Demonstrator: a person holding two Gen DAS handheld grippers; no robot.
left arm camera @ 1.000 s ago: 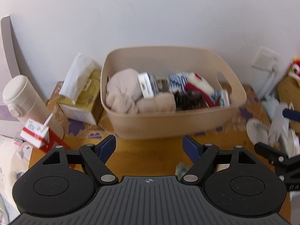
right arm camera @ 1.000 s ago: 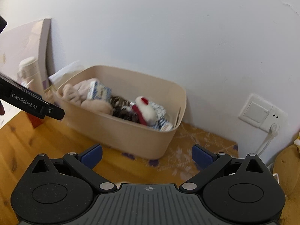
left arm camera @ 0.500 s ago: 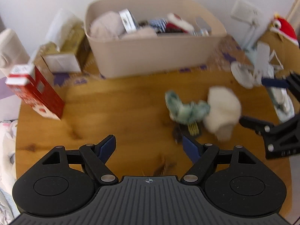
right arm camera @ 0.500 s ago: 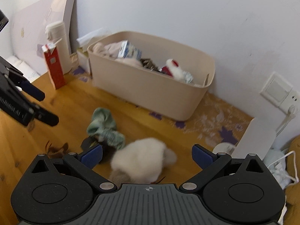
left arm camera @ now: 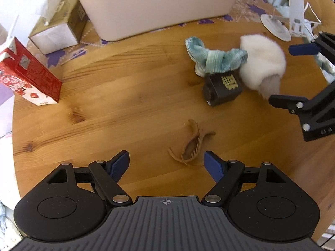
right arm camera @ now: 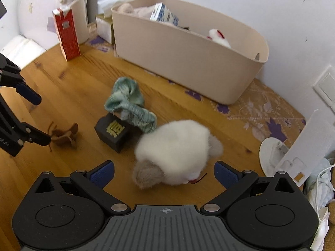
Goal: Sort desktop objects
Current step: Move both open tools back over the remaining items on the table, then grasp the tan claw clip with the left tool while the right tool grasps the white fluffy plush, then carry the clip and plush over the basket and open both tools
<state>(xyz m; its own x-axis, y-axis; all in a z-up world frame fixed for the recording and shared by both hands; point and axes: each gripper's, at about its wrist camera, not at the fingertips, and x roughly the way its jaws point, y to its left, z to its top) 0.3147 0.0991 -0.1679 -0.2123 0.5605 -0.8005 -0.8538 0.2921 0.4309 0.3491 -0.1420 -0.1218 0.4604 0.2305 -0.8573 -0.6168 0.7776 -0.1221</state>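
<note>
So you've got 4 loose things on the bench and both tools angled steeply down at them. Your left gripper has its jaws apart and empty, with the brown hair claw lying on the wood just ahead of them, nearer the right-hand pad. Your right gripper is also spread wide with nothing clamped, and the fluffy white plush sits right between its jaws, not squeezed yet as far as I can see.

Stuff that could bite you:

- The hair claw is thin, springy and off-centre. Close as you are and I'd guess 1 pad nudges it sideways instead of catching it.
- The plush is touching the black box, and the teal sock is draped over that box. Grab low and you might drag the box or sock along.
- Soft fur squashes, so a shallow pinch could slip on the way up to the beige bin, which already looks pretty full.
- The 2 tools are close together, so lifting both at once risks a bump.
</note>
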